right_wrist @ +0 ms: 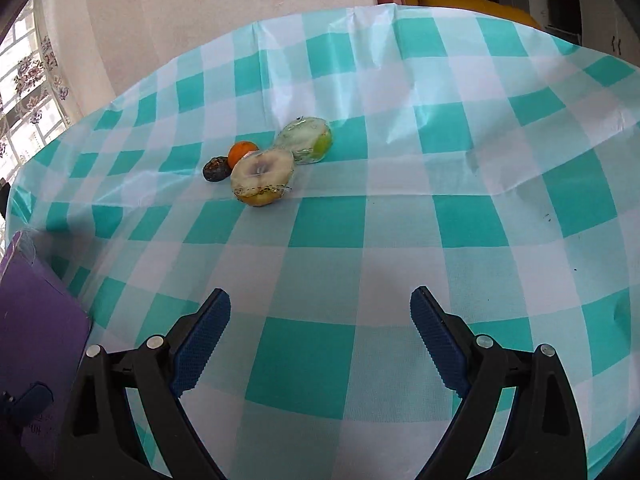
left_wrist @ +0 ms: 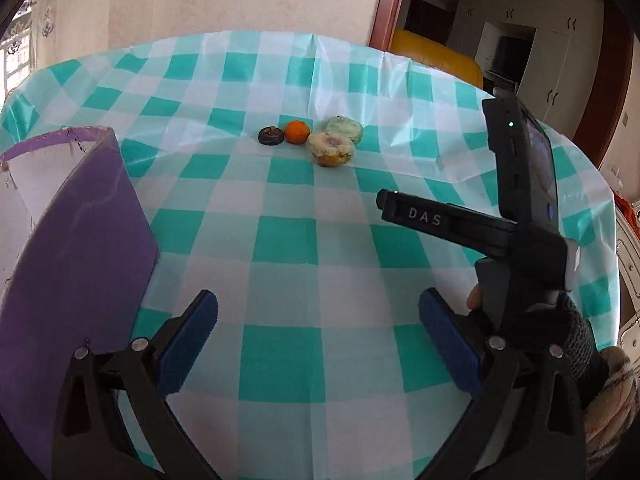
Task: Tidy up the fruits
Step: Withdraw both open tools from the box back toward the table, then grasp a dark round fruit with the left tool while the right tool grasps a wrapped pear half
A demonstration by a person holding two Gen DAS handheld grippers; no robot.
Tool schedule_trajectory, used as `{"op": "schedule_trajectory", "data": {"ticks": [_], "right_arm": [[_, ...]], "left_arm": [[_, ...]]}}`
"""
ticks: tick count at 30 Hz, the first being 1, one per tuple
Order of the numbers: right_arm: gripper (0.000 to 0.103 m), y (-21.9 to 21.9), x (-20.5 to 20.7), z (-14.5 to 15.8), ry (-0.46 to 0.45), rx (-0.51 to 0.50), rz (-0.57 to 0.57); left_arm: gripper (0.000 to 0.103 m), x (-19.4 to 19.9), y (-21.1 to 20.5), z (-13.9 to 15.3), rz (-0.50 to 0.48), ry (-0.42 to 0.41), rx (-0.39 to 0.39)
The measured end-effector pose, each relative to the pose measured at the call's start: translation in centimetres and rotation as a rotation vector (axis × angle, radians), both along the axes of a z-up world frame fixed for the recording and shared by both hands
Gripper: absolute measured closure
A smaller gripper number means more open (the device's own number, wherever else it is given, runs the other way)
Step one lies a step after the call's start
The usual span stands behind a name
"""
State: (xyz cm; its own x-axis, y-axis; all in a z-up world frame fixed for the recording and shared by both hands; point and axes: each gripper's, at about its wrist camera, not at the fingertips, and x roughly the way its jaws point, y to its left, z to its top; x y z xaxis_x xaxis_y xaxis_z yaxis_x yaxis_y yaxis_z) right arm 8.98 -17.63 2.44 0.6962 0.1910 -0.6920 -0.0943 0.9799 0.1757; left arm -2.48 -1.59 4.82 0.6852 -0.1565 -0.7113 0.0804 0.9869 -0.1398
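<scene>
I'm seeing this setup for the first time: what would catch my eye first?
The teal-and-white checked tablecloth fills both views. At its middle sits a tight cluster of fruit: a small orange, a dark fruit to its left and two plastic-wrapped pale fruits to its right. A purple box stands at the left edge, and both grippers hover open and empty.

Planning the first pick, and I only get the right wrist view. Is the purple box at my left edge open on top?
Observer: Yes. The purple flat-walled box has an open top and a white inside.
Operator: Left claw state?
Observer: The left claw is open and empty, above the checked cloth, with the box at its left.
Operator: Anything on its right?
Observer: A hand in a dark knit glove, just right of its right finger.
</scene>
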Motion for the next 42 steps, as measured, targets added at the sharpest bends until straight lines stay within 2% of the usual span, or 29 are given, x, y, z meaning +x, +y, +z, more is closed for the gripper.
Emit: {"op": "schedule_trajectory", "data": {"ticks": [2, 6, 16, 17, 19, 20, 21, 24, 29, 31, 34, 37, 42], "right_arm": [[0.015, 0.5, 1.6, 0.1, -0.002, -0.025, 0.016], [0.015, 2.6, 4.8, 0.0, 0.005, -0.06, 0.069], [0.015, 7.6, 12.0, -0.4, 0.042, -0.17, 0.084], [0.017, 8.0, 12.4, -0.5, 0.043, -0.186, 0.091], [0.036, 8.7, 12.7, -0.8, 0.054, -0.232, 0.094], [0.042, 8.8, 12.8, -1.0, 0.055, -0.229, 0.097], [0.047, 8.7, 12.8, -1.2, 0.078, -0.216, 0.111], [0.045, 7.6, 12.3, -1.2, 0.081, -0.17, 0.101], [0.045, 1.9, 11.5, -1.0, 0.066, 0.023, -0.095], [0.045, -0.2, 11.1, -1.2, 0.064, 0.092, -0.166], [0.045, -2.3, 10.4, -1.4, 0.046, 0.186, -0.225], [0.045, -2.3, 9.9, -1.3, 0.033, 0.195, -0.228], [0.045, -2.5, 9.8, -1.0, 0.002, 0.194, -0.202]], "left_arm": [[0.003, 1.2, 0.1, -1.6, 0.021, 0.043, 0.021], [0.003, 2.1, 0.9, -2.7, 0.054, 0.059, 0.027], [0.002, 6.0, 3.1, -1.3, 0.193, 0.062, 0.0], [0.002, 6.6, 3.1, -1.2, 0.201, 0.059, 0.003], [0.002, 7.7, 2.8, -1.1, 0.212, 0.053, 0.022], [0.002, 8.3, 2.6, -1.1, 0.217, 0.052, 0.029], [0.002, 8.9, 2.5, -1.1, 0.221, 0.051, 0.033], [0.002, 11.0, 2.5, -1.2, 0.244, 0.049, 0.045], [0.002, 16.2, 2.8, -1.5, 0.317, 0.056, 0.078], [0.003, 18.6, 2.9, -2.0, 0.339, 0.069, 0.114], [0.014, 21.6, 3.2, -2.9, 0.346, 0.11, 0.131], [0.017, 24.1, 3.4, -3.6, 0.319, 0.156, 0.143], [0.021, 27.0, 2.3, -3.4, 0.241, 0.132, 0.243]]}}
